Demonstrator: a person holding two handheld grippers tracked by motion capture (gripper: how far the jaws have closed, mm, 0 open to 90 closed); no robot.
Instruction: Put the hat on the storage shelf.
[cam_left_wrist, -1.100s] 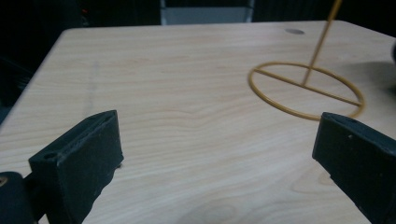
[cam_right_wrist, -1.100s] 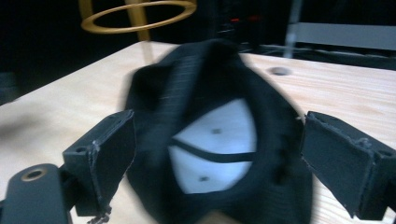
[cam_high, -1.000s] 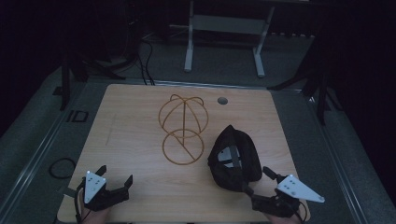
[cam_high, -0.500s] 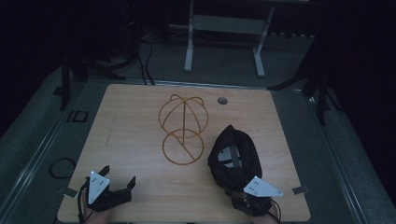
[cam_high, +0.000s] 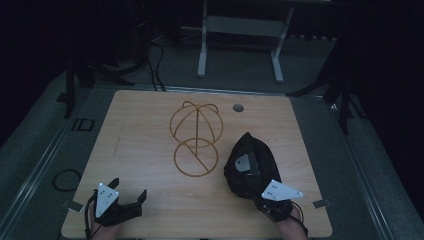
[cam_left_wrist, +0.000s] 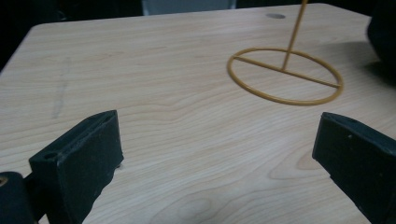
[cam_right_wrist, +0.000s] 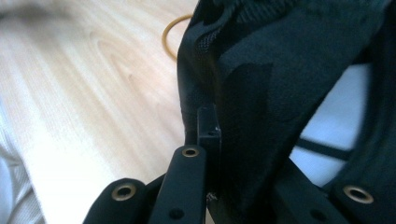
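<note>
A black cap (cam_high: 250, 165) lies on the wooden table (cam_high: 140, 130), right of centre. Its dark fabric (cam_right_wrist: 280, 70) looms large in the right gripper view. My right gripper (cam_high: 257, 197) sits at the cap's near edge; its jaws have just been closing and now stand shut (cam_right_wrist: 210, 130) on the cap's rim. A gold wire hat stand (cam_high: 196, 137) rises mid-table, left of the cap, and its ring base (cam_left_wrist: 285, 74) shows in the left gripper view. Near the front left edge, my left gripper (cam_high: 129, 187) rests open, with bare wood between its jaws (cam_left_wrist: 217, 135).
A round cable hole (cam_high: 238, 107) sits near the table's far edge. Behind the table stands a white frame on two legs (cam_high: 202, 45). A cable loop (cam_high: 65, 179) lies on the dark floor at the left. The cap's side (cam_left_wrist: 385, 28) edges into the left gripper view.
My right gripper has moved left and down to the cap's near edge and closed on its rim. The left gripper and the stand have stayed put.
</note>
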